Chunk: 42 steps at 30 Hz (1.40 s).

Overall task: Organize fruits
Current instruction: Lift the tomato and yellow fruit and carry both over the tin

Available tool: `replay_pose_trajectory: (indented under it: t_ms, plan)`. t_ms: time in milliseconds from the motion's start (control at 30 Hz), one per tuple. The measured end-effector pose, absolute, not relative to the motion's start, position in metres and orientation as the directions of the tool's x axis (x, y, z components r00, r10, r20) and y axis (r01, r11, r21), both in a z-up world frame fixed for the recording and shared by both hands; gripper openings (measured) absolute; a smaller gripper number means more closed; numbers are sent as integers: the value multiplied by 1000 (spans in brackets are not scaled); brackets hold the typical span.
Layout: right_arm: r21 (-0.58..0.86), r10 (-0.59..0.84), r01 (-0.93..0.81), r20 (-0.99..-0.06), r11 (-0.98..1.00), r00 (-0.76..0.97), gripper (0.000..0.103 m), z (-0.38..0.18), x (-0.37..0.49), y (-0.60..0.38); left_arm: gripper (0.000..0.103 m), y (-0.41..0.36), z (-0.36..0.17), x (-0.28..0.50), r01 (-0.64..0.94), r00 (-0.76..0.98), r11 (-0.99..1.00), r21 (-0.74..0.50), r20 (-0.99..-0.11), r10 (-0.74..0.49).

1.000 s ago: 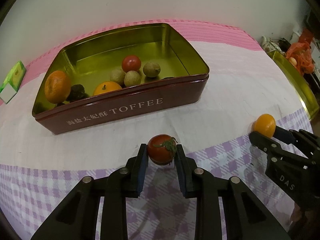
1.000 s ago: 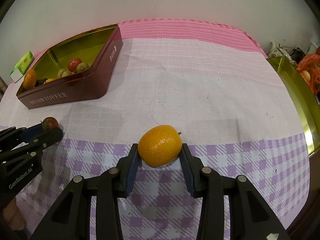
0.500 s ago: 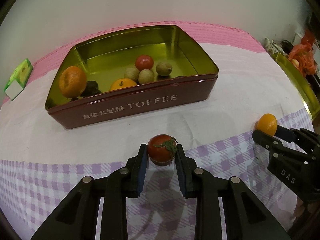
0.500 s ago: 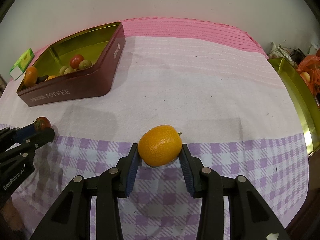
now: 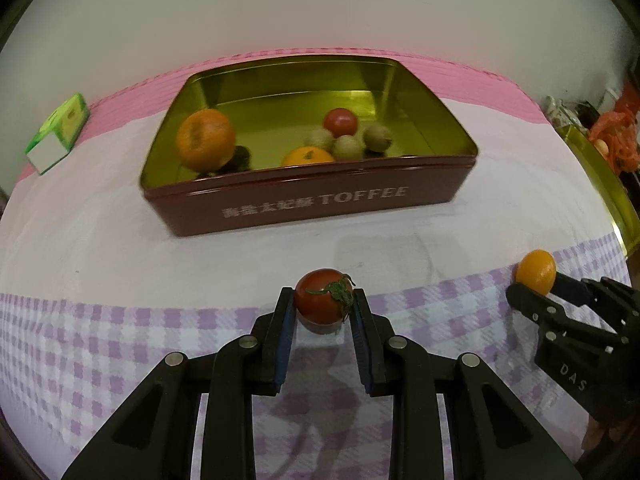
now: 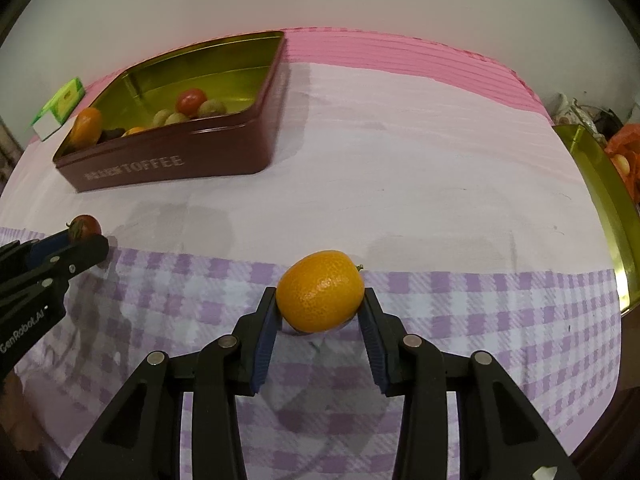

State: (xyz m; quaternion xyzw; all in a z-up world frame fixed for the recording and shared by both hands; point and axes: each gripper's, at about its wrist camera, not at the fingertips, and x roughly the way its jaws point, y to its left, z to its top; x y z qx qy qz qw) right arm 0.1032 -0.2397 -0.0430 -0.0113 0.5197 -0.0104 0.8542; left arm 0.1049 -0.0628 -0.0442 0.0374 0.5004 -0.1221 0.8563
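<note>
My left gripper [image 5: 323, 300] is shut on a small red tomato [image 5: 323, 300] with a green stem, held above the checked cloth. Ahead of it stands the dark red TOFFEE tin [image 5: 312, 200], gold inside, holding an orange [image 5: 205, 139], a tomato [image 5: 340, 121], a second orange and several small brown fruits. In the right wrist view my right gripper [image 6: 320, 300] is shut on a small orange [image 6: 320, 290]. The tin [image 6: 168, 160] lies far to its upper left. Each gripper shows in the other's view: right gripper [image 5: 536, 284], left gripper [image 6: 86, 236].
A green and white carton [image 5: 58, 136] lies left of the tin. A gold tin lid [image 6: 600, 200] runs along the right table edge, with an orange plastic bag [image 5: 612, 136] and clutter beyond it. White and pink cloth spreads right of the tin.
Both grippers have shifted left across the table with their fruits still held. In the left wrist view the tin now sits centred ahead; in the right wrist view it appears nearer.
</note>
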Motion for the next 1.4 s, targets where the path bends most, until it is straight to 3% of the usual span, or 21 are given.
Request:
replay_pose_trajectory:
  t_ms: [633,1400]
  plan:
    - [-7,33,-86,-886,996,462,37,-30,110,-192,28,-13,-37,116,153,495,985,-80,-857,-146]
    - [21,101,-152,-836,988,539,37,26,159,-166,28,5,-4,171,130,535,988,-86,-833,-143]
